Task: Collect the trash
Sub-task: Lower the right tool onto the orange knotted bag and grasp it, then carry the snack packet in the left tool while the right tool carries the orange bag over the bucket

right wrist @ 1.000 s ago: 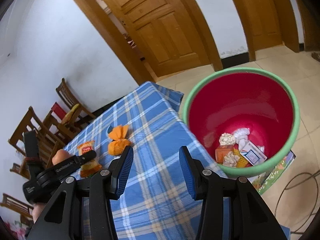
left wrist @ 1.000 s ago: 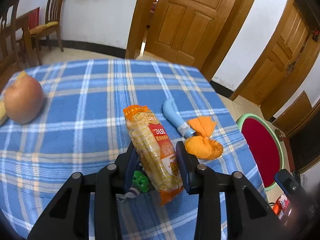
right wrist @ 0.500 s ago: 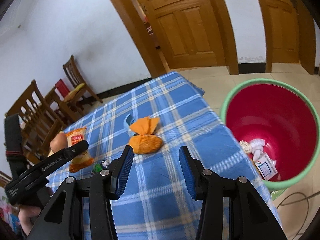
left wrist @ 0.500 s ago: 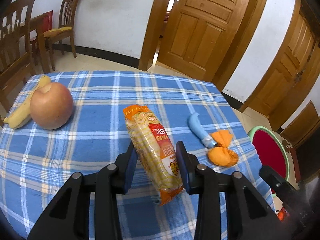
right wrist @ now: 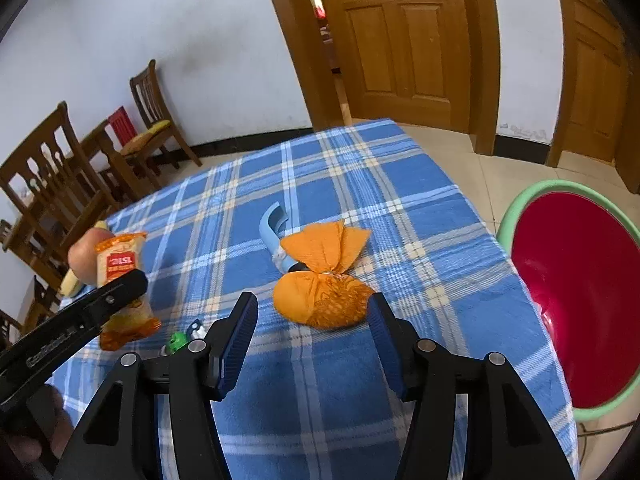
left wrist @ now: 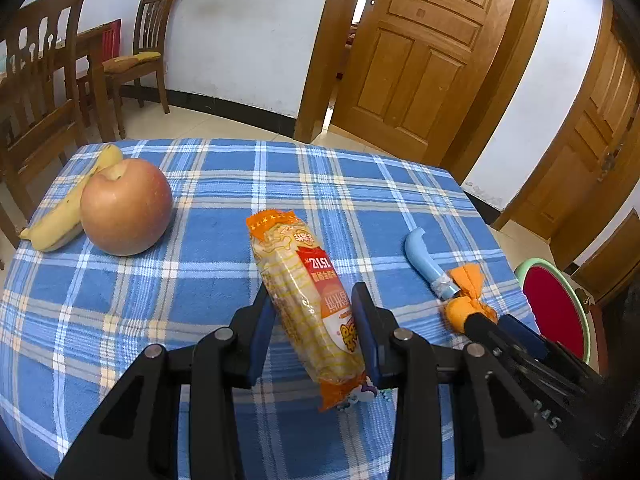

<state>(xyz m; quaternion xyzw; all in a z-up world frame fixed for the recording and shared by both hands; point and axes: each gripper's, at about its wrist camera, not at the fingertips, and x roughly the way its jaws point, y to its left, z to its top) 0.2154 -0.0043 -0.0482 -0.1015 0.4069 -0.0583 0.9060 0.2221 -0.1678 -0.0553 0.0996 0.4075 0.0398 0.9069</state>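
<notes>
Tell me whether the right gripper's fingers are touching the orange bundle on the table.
Apart. The right wrist view shows the right gripper with jaws spread, just widened; blue cloth shows between each pad and the orange bundle, which lies on the table.

Right hand-held gripper [right wrist: 312, 320] just widened, orange bundle [right wrist: 322, 296] seemingly untouched between jaws

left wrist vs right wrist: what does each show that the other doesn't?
Left wrist only: the whole round red-yellow apple and the yellow banana in full, plus the pads closed on the orange plastic snack packet.

Right wrist only: a small green-and-white scrap in clear view, and the right gripper open, framing the tied orange mesh bundle.

Both: packet, bundle, curved light-blue plastic piece, blue plaid tablecloth, green-rimmed red bin, left gripper.
</notes>
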